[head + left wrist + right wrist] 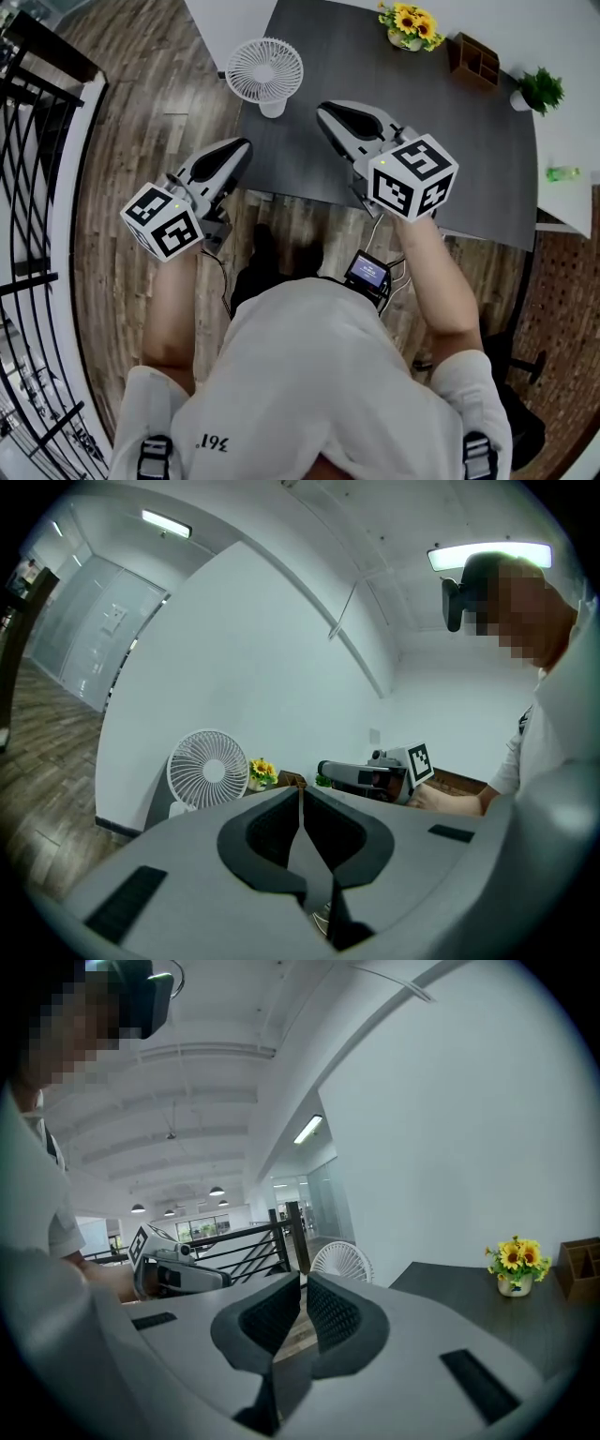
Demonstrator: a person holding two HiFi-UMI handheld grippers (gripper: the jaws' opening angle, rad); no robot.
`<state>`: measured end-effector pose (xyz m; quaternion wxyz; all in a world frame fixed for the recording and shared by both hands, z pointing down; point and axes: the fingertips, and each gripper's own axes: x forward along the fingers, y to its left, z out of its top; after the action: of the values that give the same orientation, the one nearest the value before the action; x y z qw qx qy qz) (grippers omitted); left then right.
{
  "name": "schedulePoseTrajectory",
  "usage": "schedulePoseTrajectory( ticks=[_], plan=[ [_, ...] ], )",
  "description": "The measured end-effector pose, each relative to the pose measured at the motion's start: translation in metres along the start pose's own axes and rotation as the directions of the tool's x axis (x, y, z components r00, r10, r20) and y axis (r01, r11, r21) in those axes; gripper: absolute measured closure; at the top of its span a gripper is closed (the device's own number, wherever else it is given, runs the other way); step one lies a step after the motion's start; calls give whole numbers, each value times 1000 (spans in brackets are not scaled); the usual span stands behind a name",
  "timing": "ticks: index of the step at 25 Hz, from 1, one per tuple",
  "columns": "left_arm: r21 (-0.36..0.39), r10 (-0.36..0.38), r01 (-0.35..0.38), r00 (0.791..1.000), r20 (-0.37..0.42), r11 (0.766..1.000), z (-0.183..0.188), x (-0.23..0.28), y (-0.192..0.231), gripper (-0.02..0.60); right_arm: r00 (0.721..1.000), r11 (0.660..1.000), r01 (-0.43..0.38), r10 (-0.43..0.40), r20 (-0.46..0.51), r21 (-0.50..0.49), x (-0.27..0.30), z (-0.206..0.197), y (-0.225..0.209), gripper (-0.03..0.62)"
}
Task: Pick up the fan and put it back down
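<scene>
Fan [265, 70] is standing upright on the near left corner of the dark table [469, 169], just ahead of both grippers and in between them. Left gripper [246, 143] and right gripper [323, 109] are both pinched closed with nothing in them. Honestly, neither looks clearly closer.

1. The right gripper [303, 1288] has its jaws almost together, with nothing between them.
2. Just beyond them stands a white fan [342, 1260], near the dark surface [450, 1302].
3. A pot of sunflowers [514, 1265] sits on the surface to the right.
4. The left gripper [223, 1281] shows at the left.
</scene>
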<state>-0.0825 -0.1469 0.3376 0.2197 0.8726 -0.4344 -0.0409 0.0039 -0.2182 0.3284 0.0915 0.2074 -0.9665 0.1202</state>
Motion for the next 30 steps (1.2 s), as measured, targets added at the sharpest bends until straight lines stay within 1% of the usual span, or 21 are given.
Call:
schedulePoseTrajectory(
  ticks=[5, 11, 19, 25, 30],
  plan=[
    [0, 26, -26, 1000, 4, 1000, -8, -7, -17, 557, 999, 999, -36, 36, -9, -6, -8, -4, 10, 563],
    [15, 9, -9, 1000, 14, 1000, -10, -23, -32, 557, 999, 999, -40, 40, 4, -14, -13, -3, 28, 563],
    [-28, -22, 22, 1000, 19, 999, -10, -46, -33, 557, 999, 1000, 7, -7, 35, 15, -18, 2, 45, 565],
    [-10, -56, 56, 998, 2, 998, -5, -65, -32, 557, 998, 999, 45, -47, 49, 26, -20, 5, 60, 565],
    [0, -89, 89, 996, 18, 996, 2, -76, -34, 560, 995, 997, 75, -76, 67, 17, -22, 10, 73, 565]
  ],
)
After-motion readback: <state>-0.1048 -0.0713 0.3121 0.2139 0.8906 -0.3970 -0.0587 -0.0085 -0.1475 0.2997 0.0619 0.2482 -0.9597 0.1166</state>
